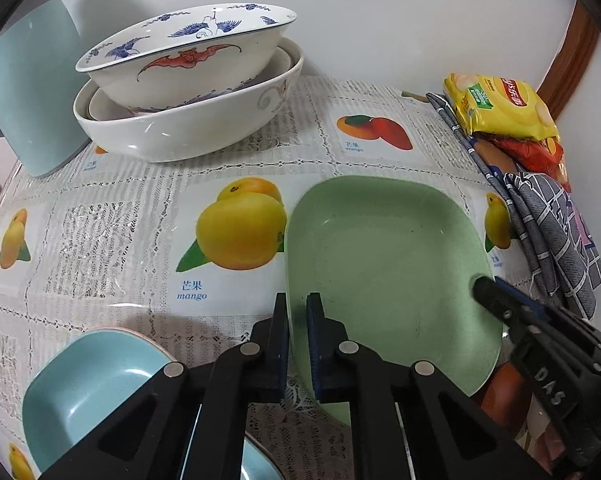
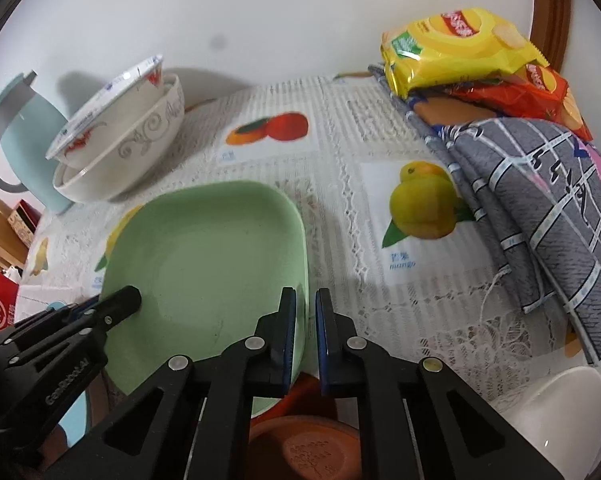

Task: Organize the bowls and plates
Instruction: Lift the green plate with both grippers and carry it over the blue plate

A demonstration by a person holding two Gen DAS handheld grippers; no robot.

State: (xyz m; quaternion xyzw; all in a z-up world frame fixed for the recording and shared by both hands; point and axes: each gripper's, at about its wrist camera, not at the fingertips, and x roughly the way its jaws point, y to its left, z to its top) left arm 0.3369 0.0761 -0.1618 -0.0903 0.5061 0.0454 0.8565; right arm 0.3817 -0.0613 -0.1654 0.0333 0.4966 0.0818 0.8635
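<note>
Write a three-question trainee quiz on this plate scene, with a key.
1. True or false: both claws clamp the green plate.
2. Which claw holds the plate's edge nearest the snack bags: A left claw, B right claw?
3. Fill in: the bat-painted bowl sits tilted inside a larger ___ bowl.

Key: 1 true; 2 B; 3 white.
</note>
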